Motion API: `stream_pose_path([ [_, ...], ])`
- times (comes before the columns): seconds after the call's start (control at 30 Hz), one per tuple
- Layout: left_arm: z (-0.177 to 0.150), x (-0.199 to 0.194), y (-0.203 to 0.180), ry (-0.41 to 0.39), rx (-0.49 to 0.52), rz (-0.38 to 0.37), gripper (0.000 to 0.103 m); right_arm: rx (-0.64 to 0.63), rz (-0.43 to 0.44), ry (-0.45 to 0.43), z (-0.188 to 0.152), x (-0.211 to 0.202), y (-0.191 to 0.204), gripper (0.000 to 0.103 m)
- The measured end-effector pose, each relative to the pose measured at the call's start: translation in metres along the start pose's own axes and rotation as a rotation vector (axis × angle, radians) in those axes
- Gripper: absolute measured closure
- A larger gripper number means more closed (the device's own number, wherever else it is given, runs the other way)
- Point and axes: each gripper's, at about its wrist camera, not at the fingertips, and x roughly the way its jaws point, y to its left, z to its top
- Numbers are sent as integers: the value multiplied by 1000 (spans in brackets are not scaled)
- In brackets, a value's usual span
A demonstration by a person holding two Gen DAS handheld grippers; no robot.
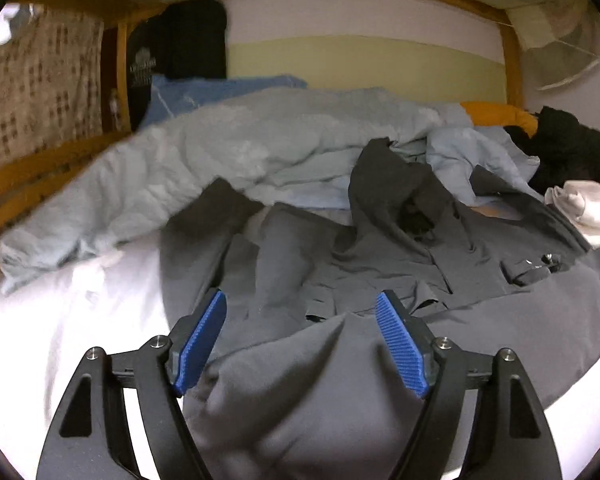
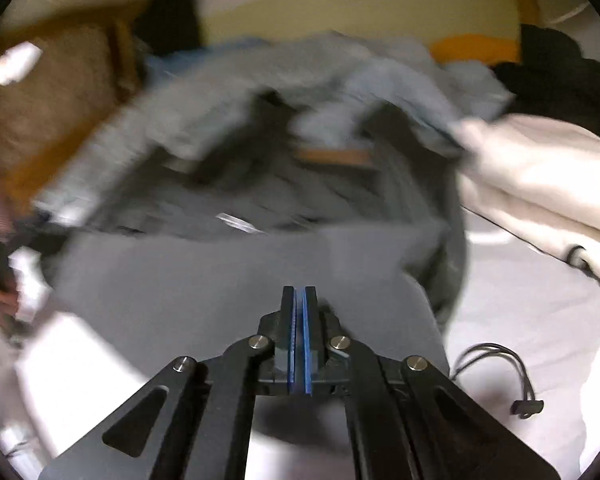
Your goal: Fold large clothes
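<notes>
**Dark grey garment half-folded on bed; both grippers free of it**

Left wrist view, left to right. Far left: patterned curtain [image 1: 40, 80] behind the wooden bed frame [image 1: 28, 184]. Upper left of centre: black item [image 1: 176, 48] hanging w/ a pale printed logo, too small and soft to read. No other writing legible in either view. Below that, a pale blue-grey duvet [image 1: 188, 152] bunched across the back of the bed. Centre: the dark grey garment [image 1: 380, 248] lies on the white sheet [image 1: 80, 320], upper part spread but rumpled, one section standing up in a crease mid-frame. Its near portion is a smoother grey panel [image 1: 320, 380] that looks turned back over the rest. Right edge: cream garment [image 1: 588, 208], black clothes [image 1: 568, 148] behind it.

Left gripper [image 1: 302, 340]: jaws wide apart, blue pads either side of the grey fold, not pressing it, so nothing held.

Right wrist view is heavily motion-blurred. Same grey panel fills centre. Right gripper [image 2: 300, 320]: jaws fully together, pads face to face, no cloth seen between them. Lower right: black cable [image 2: 508, 372] on the sheet.

Progress, as a judgement: approx one fold in, prob. hem brought up. Still to do: flatten the rumpled upper half, bring sides/sleeves in, fold down again. Other clothes on the bed look untouched.
</notes>
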Motion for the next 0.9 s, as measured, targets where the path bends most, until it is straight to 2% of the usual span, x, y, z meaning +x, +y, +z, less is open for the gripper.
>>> stream_pose_path([
  [0.03,-3,6,5,19,-14,3,33,23,-12,5,-1,7,-4,101],
  [0.13,-19,32,10,111,7,105,47,87,-49,2,-1,18,-17,103],
  [0.2,-26,49,19,183,-34,95,48,82,-79,1,1,23,-17,103],
  [0.27,-28,55,24,215,-61,98,44,73,-103,19,1,32,-14,103],
  [0.4,-35,65,7,282,11,160,42,66,-105,49,-4,36,-15,103],
  [0.5,-36,63,3,271,35,180,42,87,-82,54,-8,34,-18,103],
  [0.63,-33,45,18,207,-33,111,41,84,-85,48,-9,32,-19,103],
  [0.7,-30,27,23,185,-50,77,31,78,-88,27,-10,27,-17,103],
  [0.77,-27,1,30,137,-61,99,13,76,-111,-36,-11,9,-15,103],
  [0.83,-23,-18,40,105,-118,95,11,79,-137,-98,-13,-13,-14,103],
  [0.9,-22,-31,54,97,-204,41,10,76,-165,-131,-14,-32,-14,95],
])
